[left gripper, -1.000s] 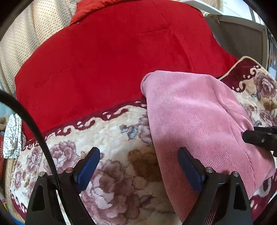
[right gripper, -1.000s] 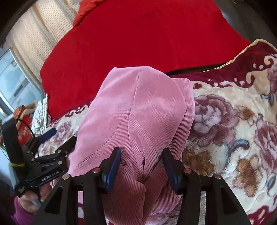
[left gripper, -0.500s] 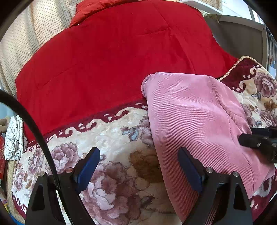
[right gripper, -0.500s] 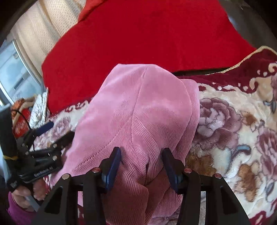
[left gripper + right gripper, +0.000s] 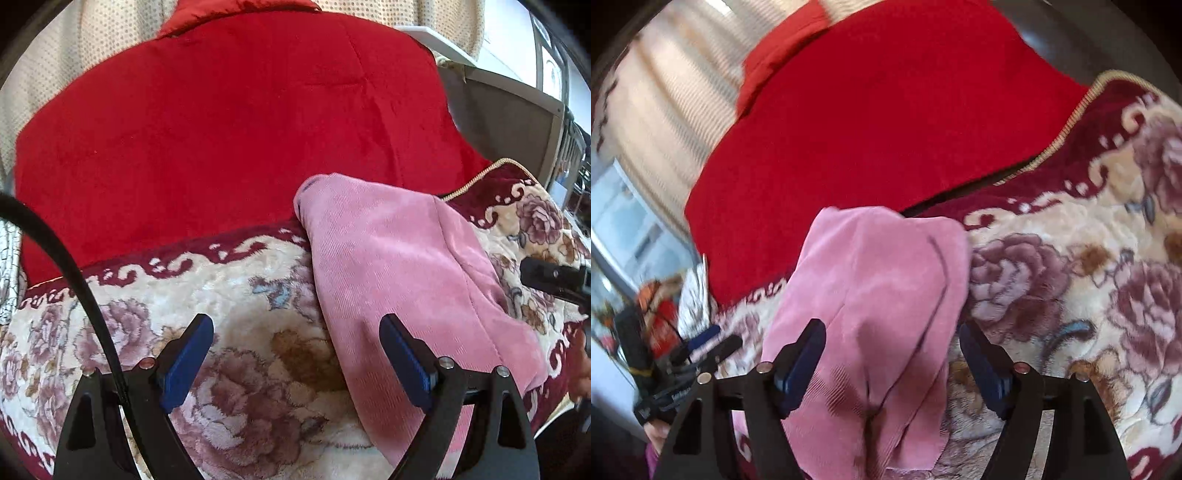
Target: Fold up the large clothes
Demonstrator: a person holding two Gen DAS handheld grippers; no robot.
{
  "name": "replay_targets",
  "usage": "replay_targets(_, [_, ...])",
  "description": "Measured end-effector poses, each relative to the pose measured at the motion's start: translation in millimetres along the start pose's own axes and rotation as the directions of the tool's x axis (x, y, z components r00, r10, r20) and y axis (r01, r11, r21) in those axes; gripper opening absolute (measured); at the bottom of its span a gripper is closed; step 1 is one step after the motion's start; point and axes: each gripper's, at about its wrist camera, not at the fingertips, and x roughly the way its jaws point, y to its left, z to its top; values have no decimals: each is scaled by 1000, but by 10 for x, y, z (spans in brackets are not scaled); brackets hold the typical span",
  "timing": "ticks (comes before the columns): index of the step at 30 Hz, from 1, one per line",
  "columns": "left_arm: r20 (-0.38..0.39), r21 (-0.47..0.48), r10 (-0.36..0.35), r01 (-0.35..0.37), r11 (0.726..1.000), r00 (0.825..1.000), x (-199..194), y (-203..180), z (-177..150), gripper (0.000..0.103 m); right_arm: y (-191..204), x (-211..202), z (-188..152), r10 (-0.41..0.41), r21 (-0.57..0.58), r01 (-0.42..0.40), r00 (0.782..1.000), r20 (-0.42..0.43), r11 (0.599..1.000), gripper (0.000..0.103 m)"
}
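The jaws of the right gripper (image 5: 892,363) have just been opening, and they now stand apart on either side of the pink corduroy garment (image 5: 875,317). The cloth lies between them, but the pads do not press on it. The jaws of the left gripper (image 5: 295,363) are wide open with nothing between them but the flowered blanket (image 5: 221,295) below; the garment's edge passes just inside the right-hand pad and is not gripped.

The garment lies folded into a long, narrow bundle on the blanket, over a bed. From the right jaws it runs straight ahead and away, its long axis roughly in line with the way they point, and its far end reaches the red quilt (image 5: 886,122). A loose flap and a crease sit at the near end, directly under the right jaws. From the left jaws the same bundle lies ahead and to the right, slanting away towards the quilt.

The right gripper looks the nearer one, sitting right over the near end. If a further fold is wanted, my guess is that it turns on bringing this near end up along the long axis, and the left jaws would first need to shift right to reach the cloth.
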Motion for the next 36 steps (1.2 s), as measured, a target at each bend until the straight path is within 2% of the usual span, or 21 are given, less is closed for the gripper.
replay_targets(4, [-27, 16, 11, -11, 1000, 1000, 81, -4, -21, 91, -91, -8, 5, -13, 26, 13, 1000, 13, 1000, 78])
replay_targets(7, [-73, 33, 46, -44, 999, 996, 202, -34, -56, 91, -44, 38, -13, -54, -12, 55, 998, 14, 998, 77])
replay_targets(11, [-63, 76, 82, -77, 994, 995, 223, -121, -96, 92, 40, 321, -67, -84, -70, 79, 995, -61, 994, 56])
replay_targets(12, [-58, 92, 92, -86, 992, 994, 217, -141, -90, 92, 63, 420, -76, -98, -88, 90, 992, -84, 992, 54])
replay_targets(15, [-50, 103, 103, -98, 990, 993, 225, -149, -88, 92, 94, 691, -63, -132, -121, 116, 982, -133, 986, 54])
replay_targets(20, [-62, 70, 75, -71, 995, 995, 210, -64, -82, 92, 36, 632, 12, -99, -70, 90, 986, -133, 993, 54])
replay_targets(22, [-63, 54, 68, -65, 996, 996, 181, -37, -93, 92, 22, 554, 72, -71, -59, 65, 991, -112, 996, 54])
replay_targets(25, [-56, 49, 63, -60, 997, 996, 119, -24, -122, 91, 56, 277, 120, -39, -56, 37, 999, -28, 998, 54])
replay_targets(27, [-48, 57, 73, -70, 996, 996, 86, -35, -139, 92, 86, 182, 129, -26, -55, 25, 1000, -15, 998, 54])
replay_targets(31, [-38, 79, 87, -84, 993, 995, 64, -85, -174, 91, 220, 123, 37, -22, -116, 14, 998, -62, 993, 54])
replay_targets(34, [-44, 93, 99, -95, 991, 994, 78, -113, -194, 91, 336, 252, -98, -58, -177, 35, 990, -127, 984, 49])
replay_targets(36, [-40, 98, 107, -103, 990, 993, 79, -129, -200, 92, 321, 370, -167, -79, -181, 50, 984, -159, 982, 49])
